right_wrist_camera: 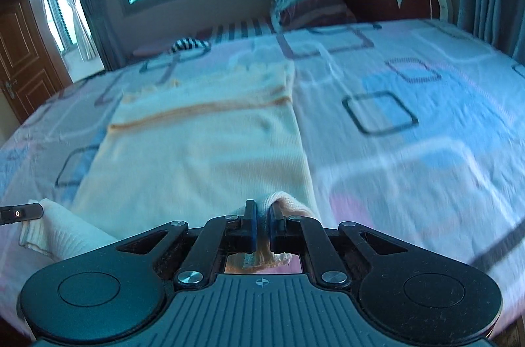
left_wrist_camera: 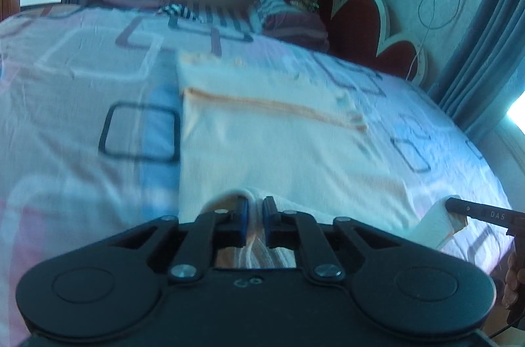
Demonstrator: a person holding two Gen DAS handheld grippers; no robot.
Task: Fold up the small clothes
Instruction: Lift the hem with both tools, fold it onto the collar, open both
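A cream knit garment (left_wrist_camera: 262, 143) with an orange stripe lies flat on the bed, stretching away from both grippers. My left gripper (left_wrist_camera: 255, 209) is shut on the garment's near left corner. My right gripper (right_wrist_camera: 261, 214) is shut on its near right corner, and the garment (right_wrist_camera: 203, 143) spreads ahead and to the left in the right wrist view. The right gripper's finger (left_wrist_camera: 472, 211) shows at the right edge of the left wrist view, with cloth bunched in it. The left gripper's finger (right_wrist_camera: 23, 213) shows at the left edge of the right wrist view.
The bed sheet (left_wrist_camera: 82, 84) has a pattern of pink, blue and dark squares. Folded bedding (left_wrist_camera: 288, 19) and a red headboard (left_wrist_camera: 361, 22) are at the far end. A striped cloth (right_wrist_camera: 190, 45) lies near the window side. A wooden door (right_wrist_camera: 23, 58) stands far left.
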